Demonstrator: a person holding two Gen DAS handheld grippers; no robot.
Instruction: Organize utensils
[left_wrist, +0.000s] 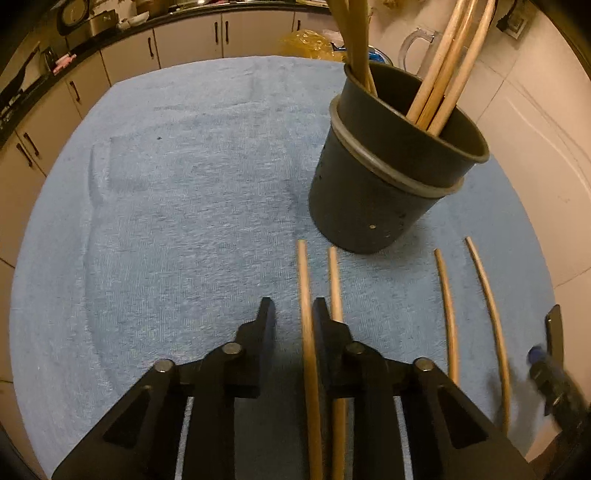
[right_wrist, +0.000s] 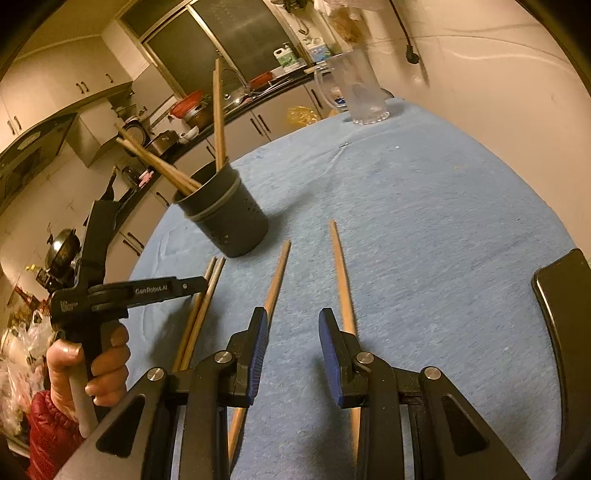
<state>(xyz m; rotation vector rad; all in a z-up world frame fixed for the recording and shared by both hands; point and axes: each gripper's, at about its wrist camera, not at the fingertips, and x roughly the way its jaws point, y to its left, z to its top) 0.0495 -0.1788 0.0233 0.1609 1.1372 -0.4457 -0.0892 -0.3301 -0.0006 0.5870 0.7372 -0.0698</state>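
Your left gripper (left_wrist: 293, 314) stands open astride one chopstick (left_wrist: 306, 295) near the holder (left_wrist: 369, 206) — centre it, then close squarely (right gripper (right_wrist: 291, 332) open too, holding nothing) — avoiding its neighbour.

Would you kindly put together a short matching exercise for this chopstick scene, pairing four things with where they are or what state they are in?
Column one:
1. dark holder
2. clear glass jug
3. left gripper
4. right gripper

Column two:
A. at the far edge of the blue cloth
B. open, with one loose chopstick lying between its fingers
C. standing on the cloth with several chopsticks leaning inside
D. open, with nothing between its blue pads, a chopstick outside each finger

Right pairs: 1-C, 2-A, 3-B, 4-D
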